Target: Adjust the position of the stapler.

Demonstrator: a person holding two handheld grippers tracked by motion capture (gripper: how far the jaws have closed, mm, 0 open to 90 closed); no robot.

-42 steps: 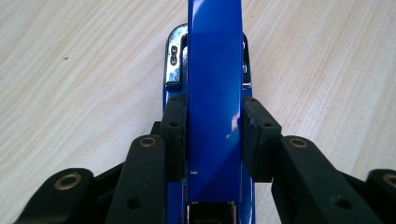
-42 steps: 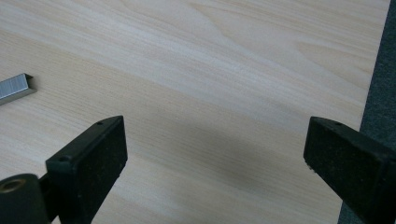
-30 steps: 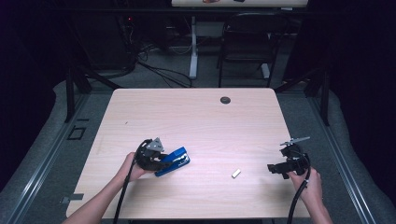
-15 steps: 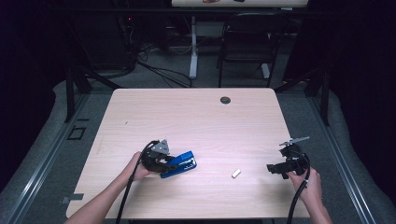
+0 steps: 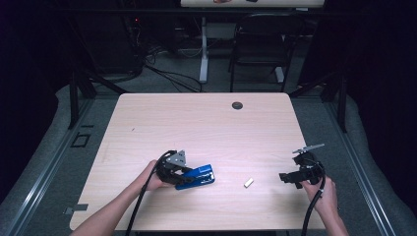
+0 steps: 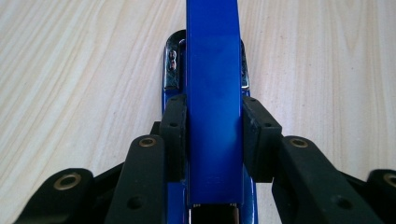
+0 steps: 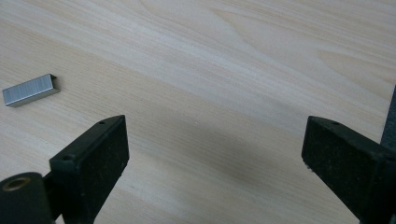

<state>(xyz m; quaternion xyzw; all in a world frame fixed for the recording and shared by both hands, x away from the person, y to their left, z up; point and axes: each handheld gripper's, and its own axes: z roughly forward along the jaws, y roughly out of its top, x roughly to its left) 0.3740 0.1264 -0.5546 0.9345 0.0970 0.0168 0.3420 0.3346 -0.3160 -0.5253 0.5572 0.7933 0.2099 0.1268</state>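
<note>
At the near edge of the table: the person's two forearms come in from below, each hand holding a gripper.
Left gripper (image 5: 184,174): low on the left half of the table (image 5: 206,123), its jaws clamped on the blue stapler (image 5: 196,178).
Grip, seen close: in the left gripper view the two black pads (image 6: 173,135) press against both sides of the stapler's (image 6: 214,107) blue top arm (the chrome nose shows just past the pads, pointing away over the wood grain).
Stapler's place: lying on the tabletop just right of the left hand (image 5: 153,178), nose aimed toward the right side.
Staple strip (image 5: 249,182): a small pale bar flat on the wood, between the stapler and the right gripper, apart from both.
Right gripper (image 5: 290,177): near the right edge, held by the right hand (image 5: 322,192), jaws spread wide with nothing between them.
Right gripper view: bare wood between the two pads (image 7: 95,156); the staple strip (image 7: 31,89) lies farther off at upper left.
Far side: a dark round grommet (image 5: 237,105) set in the tabletop near the back edge.
Beyond the table: a dark chair (image 5: 260,49) and cables on the floor.
</note>
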